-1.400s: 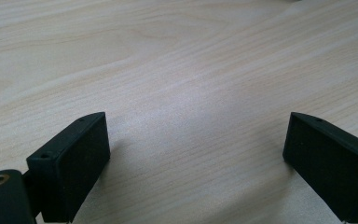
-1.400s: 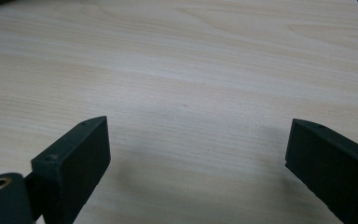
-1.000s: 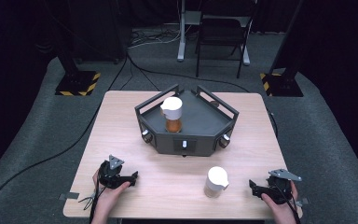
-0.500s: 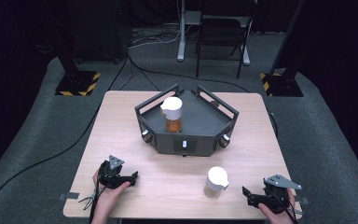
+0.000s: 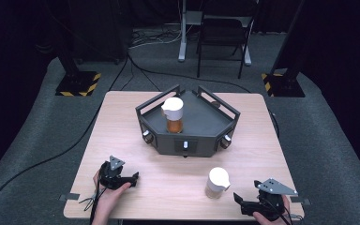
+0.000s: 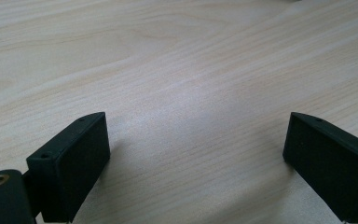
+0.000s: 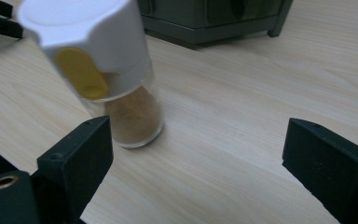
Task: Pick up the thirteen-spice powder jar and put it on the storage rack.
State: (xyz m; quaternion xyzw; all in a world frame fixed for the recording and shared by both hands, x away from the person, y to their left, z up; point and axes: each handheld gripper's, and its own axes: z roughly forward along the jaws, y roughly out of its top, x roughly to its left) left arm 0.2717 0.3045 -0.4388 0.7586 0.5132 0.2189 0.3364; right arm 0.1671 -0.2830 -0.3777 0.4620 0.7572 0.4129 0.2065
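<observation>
A spice jar [image 5: 217, 183] with a white cap stands on the wooden table [image 5: 122, 122] at the front right. In the right gripper view the spice jar [image 7: 107, 74] shows brown powder and a yellow flap on its cap. A second white-capped jar [image 5: 173, 114] with amber contents stands in a dark angular rack [image 5: 206, 124] at the table's middle. My right gripper [image 5: 240, 204] is just right of the front jar and points left at it. Its jaws [image 7: 196, 158] are open, and the jar is ahead of the left jaw, untouched. My left gripper [image 5: 132, 178] rests at the front left, open [image 6: 196, 154] over bare wood.
The rack has knobs on its front corners and raised bars along its back sides. Beyond the table stand a chair [image 5: 222, 37], a pole base [image 5: 183, 28] and two stands with yellow-black striped feet [image 5: 77, 84]. Cables run over the grey carpet.
My right gripper has shifted toward the table's near edge and a little left, with its jaws swung toward the front jar. The left gripper and both jars have stayed put.
</observation>
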